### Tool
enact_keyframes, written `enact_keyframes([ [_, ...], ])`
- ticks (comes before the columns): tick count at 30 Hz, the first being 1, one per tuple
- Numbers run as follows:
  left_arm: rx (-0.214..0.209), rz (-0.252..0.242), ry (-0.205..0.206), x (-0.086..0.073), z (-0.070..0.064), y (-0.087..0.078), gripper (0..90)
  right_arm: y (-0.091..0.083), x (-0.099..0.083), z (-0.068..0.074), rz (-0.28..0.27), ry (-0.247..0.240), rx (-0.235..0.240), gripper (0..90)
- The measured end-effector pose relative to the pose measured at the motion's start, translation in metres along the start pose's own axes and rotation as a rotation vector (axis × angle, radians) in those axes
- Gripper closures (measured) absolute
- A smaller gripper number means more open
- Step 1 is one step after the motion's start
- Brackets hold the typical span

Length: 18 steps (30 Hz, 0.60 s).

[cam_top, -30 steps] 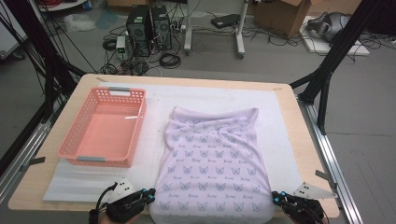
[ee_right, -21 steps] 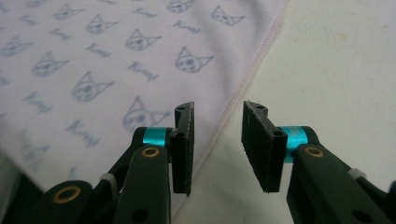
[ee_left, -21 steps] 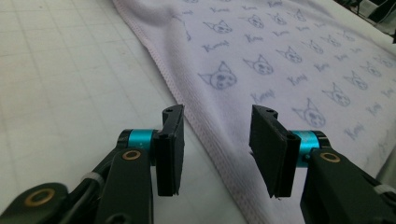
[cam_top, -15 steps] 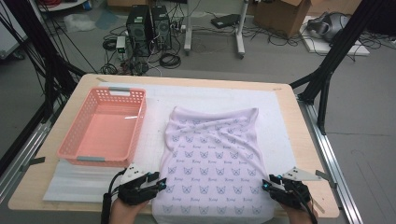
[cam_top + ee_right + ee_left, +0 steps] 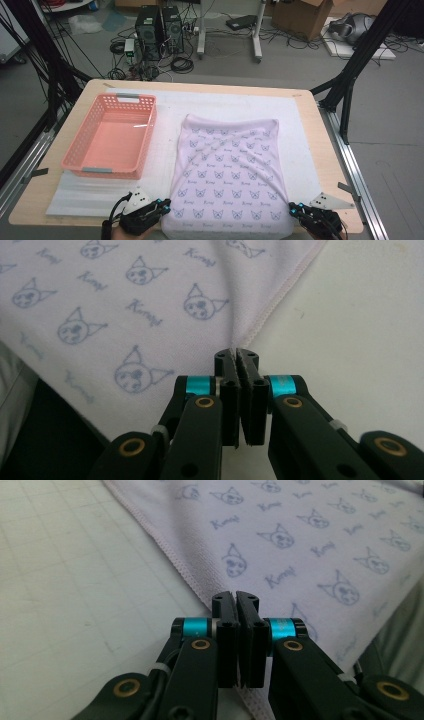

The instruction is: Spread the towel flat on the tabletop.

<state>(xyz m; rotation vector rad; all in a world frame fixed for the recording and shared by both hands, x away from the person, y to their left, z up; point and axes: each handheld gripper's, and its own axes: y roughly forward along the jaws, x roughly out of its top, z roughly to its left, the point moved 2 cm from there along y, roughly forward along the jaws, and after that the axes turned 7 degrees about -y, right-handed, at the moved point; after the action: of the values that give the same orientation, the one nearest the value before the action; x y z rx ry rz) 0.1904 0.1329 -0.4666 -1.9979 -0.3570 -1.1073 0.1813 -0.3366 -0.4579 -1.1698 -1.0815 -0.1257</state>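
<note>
A pale lilac towel (image 5: 227, 170) printed with blue cat faces lies flat on the white mat, its long side running away from me. My left gripper (image 5: 164, 205) is at the towel's near left corner. In the left gripper view, the left gripper (image 5: 236, 598) is shut on the towel (image 5: 300, 540), with the hem running into the jaws. My right gripper (image 5: 296, 208) is at the near right corner. In the right gripper view, the right gripper (image 5: 236, 354) is shut on the towel (image 5: 125, 315), and the hem puckers up into the jaws.
An empty pink plastic basket (image 5: 110, 135) stands on the left of the white mat (image 5: 300, 125). The wooden table (image 5: 45, 200) ends just behind both grippers. Black frame poles, computers and cables stand on the floor beyond the far edge.
Both grippers went a little forward over the towel's near edge half a second ago and have since drawn back toward me. The towel's far edge has stayed put.
</note>
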Motion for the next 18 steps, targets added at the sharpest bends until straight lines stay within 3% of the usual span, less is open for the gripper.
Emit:
enact_keyframes([
  [2, 0.003, -0.037, 0.012, 0.005, 0.002, 0.003, 70.1, 0.0, 0.003, -0.001, -0.024, 0.018, -0.015, 73.1],
  [3, 0.011, -0.054, 0.015, 0.009, 0.004, 0.005, 68.7, 0.0, 0.006, -0.003, -0.04, 0.037, -0.028, 69.7],
  [6, 0.024, -0.083, -0.027, 0.019, 0.012, 0.012, 60.9, 0.006, 0.015, -0.01, -0.055, 0.051, -0.06, 66.5],
  [10, 0.02, -0.046, -0.06, 0.022, 0.02, 0.024, 60.2, 0.022, 0.022, -0.016, -0.023, 0.068, -0.07, 66.0],
  [13, 0.012, 0.002, -0.028, 0.019, 0.015, 0.03, 62.7, 0.031, 0.025, -0.015, -0.001, 0.06, -0.077, 68.5],
  [14, 0.016, -0.001, -0.018, 0.018, 0.013, 0.03, 62.9, 0.031, 0.025, -0.015, 0.0, 0.056, -0.077, 73.7],
  [15, 0.015, 0.005, -0.007, 0.017, 0.011, 0.03, 68.2, 0.031, 0.025, -0.014, -0.001, 0.056, -0.06, 86.2],
  [17, 0.025, 0.016, 0.015, 0.017, 0.008, 0.03, 87.0, 0.03, 0.025, -0.012, -0.002, 0.036, -0.051, 87.9],
  [18, 0.038, 0.019, 0.024, 0.017, 0.006, 0.028, 87.7, 0.029, 0.025, -0.012, 0.003, 0.033, -0.051, 88.2],
])
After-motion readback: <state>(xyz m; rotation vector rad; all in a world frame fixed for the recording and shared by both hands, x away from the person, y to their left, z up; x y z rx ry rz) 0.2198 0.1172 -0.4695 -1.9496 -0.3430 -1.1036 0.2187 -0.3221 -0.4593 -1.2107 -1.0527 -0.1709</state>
